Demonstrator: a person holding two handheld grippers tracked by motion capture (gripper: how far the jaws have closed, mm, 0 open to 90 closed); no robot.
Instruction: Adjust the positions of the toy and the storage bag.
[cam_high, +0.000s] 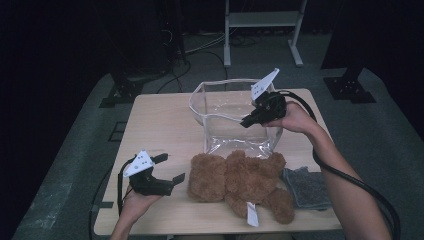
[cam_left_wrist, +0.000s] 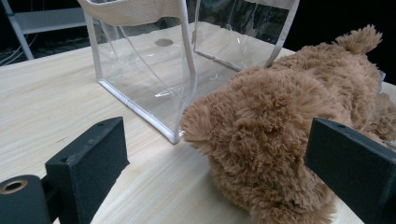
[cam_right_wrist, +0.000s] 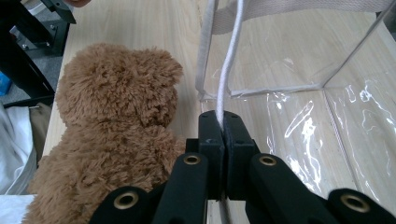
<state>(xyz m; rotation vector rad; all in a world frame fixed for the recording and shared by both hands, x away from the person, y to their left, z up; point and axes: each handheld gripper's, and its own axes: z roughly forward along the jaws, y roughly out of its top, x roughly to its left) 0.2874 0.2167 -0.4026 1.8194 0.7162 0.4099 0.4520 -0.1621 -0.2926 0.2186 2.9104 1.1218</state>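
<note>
Clear plastic bag (cam_high: 235, 117) stood open mid-worktop (cam_high: 160, 125), its white-trimmed rim pinched in the right gripper's (cam_right_wrist: 223, 122) fully closed jaws. Just beside its near edge lay the brown teddy bear (cam_high: 240, 182). The left gripper (cam_high: 167, 167) hovered with jaws wide apart, empty, over bare wood left of the bear.

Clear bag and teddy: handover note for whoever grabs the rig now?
Right gripper: shut on the rim of the clear bag, holding its mouth open.
Left gripper: open, holding nothing, just left of the teddy bear.
Bear lies on the table in front of the bag; grey cloth at its right.
Done: bag gripped.
Left: likely grasp the bear and put it in the bag.
</note>
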